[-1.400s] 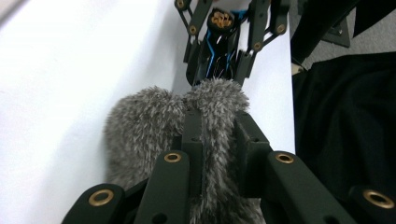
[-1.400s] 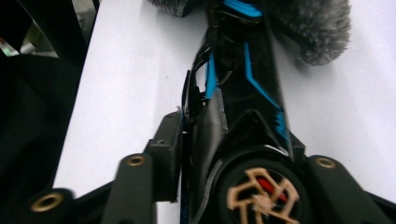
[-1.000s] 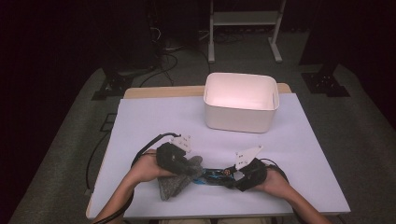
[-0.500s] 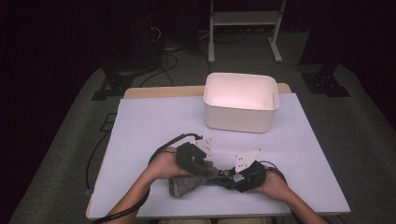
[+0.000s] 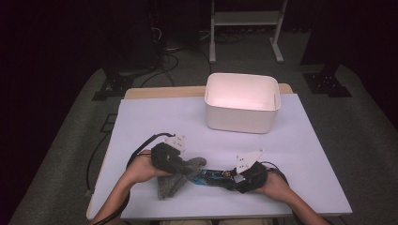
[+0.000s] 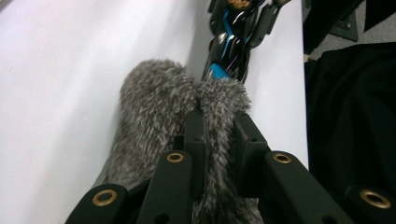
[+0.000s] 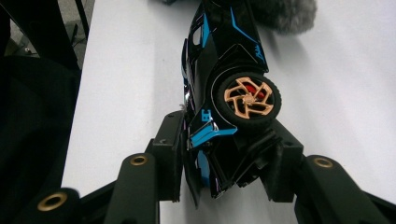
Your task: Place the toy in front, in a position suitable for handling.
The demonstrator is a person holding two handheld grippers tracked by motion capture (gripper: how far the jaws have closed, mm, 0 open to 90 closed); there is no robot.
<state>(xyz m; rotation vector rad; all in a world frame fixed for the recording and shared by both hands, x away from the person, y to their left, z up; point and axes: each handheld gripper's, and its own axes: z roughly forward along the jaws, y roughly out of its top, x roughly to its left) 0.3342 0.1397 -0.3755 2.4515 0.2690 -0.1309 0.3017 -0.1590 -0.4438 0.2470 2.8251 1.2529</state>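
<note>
Lower centre of the high view: both my claws meet over the white table (image 5: 155, 117). My left gripper (image 6: 218, 140) is pinched nearly shut on a tuft of the grey furry cloth (image 6: 159, 107); the pile bulges out on either side of the jaws. My right gripper (image 7: 224, 158) is closed partway on the tail end of the black and blue toy car (image 7: 224, 60), tipped on its side with a gold-spoked wheel (image 7: 246, 97) facing up.

Progress, as I judge it: cloth and car are touching, cloth at the car's nose, so wiping looks under way, not finished. The white bin (image 5: 242, 101) sits in the upper centre of the high view, well apart from my claws, nothing visible inside. If the things are meant to go in there, that step is not yet done.

Hard to read: the car's far flank is hidden under it. The cloth's lower edge is cut off at the bottom of the left gripper view. High view too small to show contact exactly.
</note>
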